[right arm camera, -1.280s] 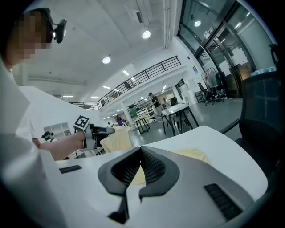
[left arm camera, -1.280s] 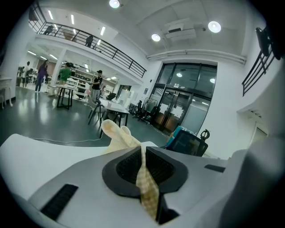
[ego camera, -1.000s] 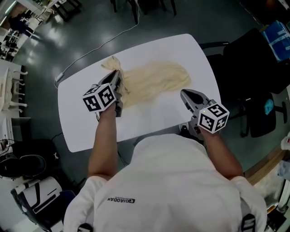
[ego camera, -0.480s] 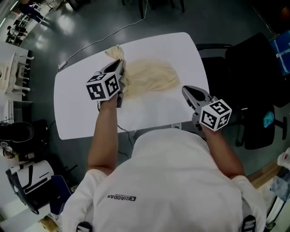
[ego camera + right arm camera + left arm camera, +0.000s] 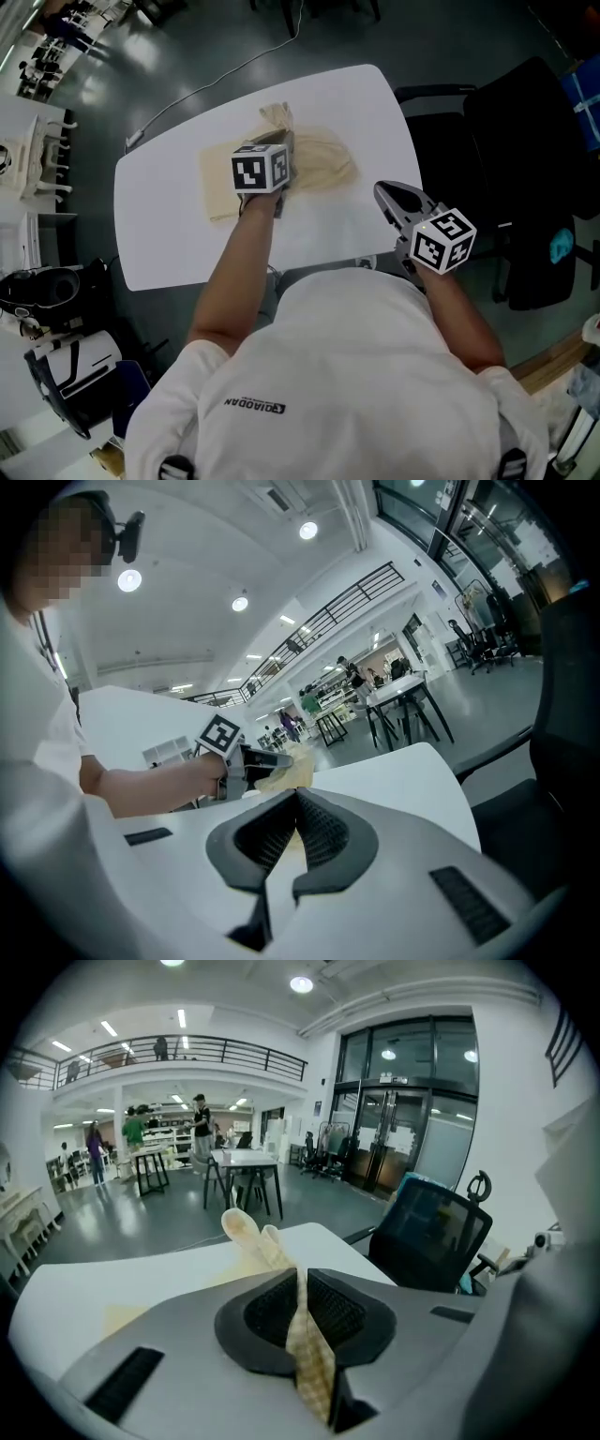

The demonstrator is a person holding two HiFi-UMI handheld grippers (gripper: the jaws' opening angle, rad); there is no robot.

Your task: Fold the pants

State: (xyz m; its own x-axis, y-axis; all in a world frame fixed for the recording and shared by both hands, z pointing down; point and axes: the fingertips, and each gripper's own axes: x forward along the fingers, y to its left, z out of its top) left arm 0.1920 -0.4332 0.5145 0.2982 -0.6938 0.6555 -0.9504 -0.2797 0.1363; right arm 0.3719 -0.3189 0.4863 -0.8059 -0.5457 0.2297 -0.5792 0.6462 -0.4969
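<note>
Cream pants (image 5: 323, 161) lie on the white table (image 5: 169, 244), with a flat part (image 5: 217, 192) spread out to the left. My left gripper (image 5: 281, 142) hovers over the middle of them, shut on one end of the cloth. The pinched end (image 5: 276, 115) sticks up past the jaws. In the left gripper view a strip of the cream fabric (image 5: 305, 1335) runs between the pads (image 5: 337, 1312), and its tip (image 5: 246, 1230) flops out beyond them. My right gripper (image 5: 382, 192) hangs at the table's right front edge, off the pants, shut with nothing in it (image 5: 295, 797).
A black office chair (image 5: 525, 169) stands close to the table's right side. A cable (image 5: 216, 84) runs over the dark floor behind the table. Other tables and people are far off in the hall.
My left gripper has carried the gripped end of the pants to the right, over the rest of the cloth, leaving a flat part exposed at the left. My right gripper has barely shifted.
</note>
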